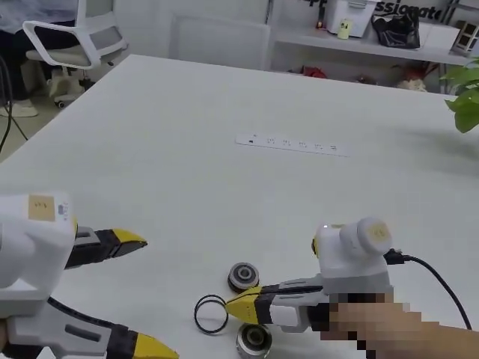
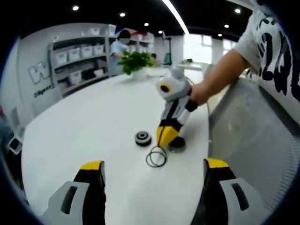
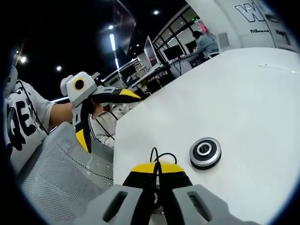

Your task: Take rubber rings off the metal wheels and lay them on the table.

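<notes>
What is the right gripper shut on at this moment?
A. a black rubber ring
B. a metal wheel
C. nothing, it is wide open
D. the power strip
A: in the right gripper view the right gripper has its jaws closed with the thin black rubber ring pinched between its tips, while the metal wheel lies apart on the table beside it.

Head view: set high above the near edge of the counter [image 1: 224,112], facing forward and down across it toward the far shelving.

Left gripper view: low over the counter, looking along its own spread jaws at the right tongs [image 2: 166,136], which are near.

Right gripper view: very close to the surface, facing back toward the left tongs [image 3: 112,122].

All three views share the black-rimmed wheel [image 1: 244,275] and the rubber ring [image 1: 197,313] at the right tongs' tip.
</notes>
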`<action>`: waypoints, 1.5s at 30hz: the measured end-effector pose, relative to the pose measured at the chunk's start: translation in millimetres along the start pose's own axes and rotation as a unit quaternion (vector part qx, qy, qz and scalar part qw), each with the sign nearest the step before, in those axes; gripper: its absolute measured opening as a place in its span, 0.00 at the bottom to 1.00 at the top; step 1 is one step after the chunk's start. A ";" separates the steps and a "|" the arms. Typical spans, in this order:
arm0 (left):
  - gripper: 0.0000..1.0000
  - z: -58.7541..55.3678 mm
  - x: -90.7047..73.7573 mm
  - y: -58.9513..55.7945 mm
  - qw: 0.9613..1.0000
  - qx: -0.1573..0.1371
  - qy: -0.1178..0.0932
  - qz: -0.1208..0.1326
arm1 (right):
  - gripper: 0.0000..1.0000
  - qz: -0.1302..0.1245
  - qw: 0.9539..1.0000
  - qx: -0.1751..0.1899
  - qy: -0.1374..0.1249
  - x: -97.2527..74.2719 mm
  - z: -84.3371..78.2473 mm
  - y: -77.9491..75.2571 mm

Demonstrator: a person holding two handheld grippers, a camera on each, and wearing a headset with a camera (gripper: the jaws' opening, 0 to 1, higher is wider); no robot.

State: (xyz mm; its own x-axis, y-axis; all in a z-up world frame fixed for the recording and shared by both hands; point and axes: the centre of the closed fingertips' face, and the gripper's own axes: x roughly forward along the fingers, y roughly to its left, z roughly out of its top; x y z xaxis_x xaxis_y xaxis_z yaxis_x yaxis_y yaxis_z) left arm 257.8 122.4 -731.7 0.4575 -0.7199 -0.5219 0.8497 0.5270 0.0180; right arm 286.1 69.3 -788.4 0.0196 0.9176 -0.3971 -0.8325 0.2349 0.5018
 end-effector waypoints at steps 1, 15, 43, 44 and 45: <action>0.87 -0.1 -0.1 0.2 1.000 0.000 0.000 0.000 | 0.00 -0.001 1.000 0.000 0.000 0.1 -0.2 -0.4; 0.87 -2.7 1.1 -0.6 1.000 -0.004 0.003 -0.001 | 0.00 -0.009 1.000 0.008 0.002 1.2 -3.1 -5.8; 0.87 -4.1 2.9 -3.7 1.000 -0.007 0.007 -0.008 | 0.00 -0.002 0.998 0.062 -0.011 1.5 -3.7 -8.4; 0.87 -4.2 3.4 -4.2 1.000 -0.007 0.007 -0.009 | 0.00 -0.002 0.998 0.063 -0.012 1.3 -3.4 -8.4; 0.87 -4.4 3.6 -4.2 1.000 -0.006 0.008 -0.009 | 0.00 0.000 0.998 0.064 -0.013 1.2 -3.1 -7.9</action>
State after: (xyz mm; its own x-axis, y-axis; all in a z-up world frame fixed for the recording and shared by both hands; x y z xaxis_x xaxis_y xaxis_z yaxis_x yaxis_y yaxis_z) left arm 254.7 119.5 -737.4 0.4378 -0.7223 -0.5354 0.8547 0.5192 -0.0015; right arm 291.0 67.6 -795.3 0.0349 0.9256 -0.3769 -0.7548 0.2716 0.5971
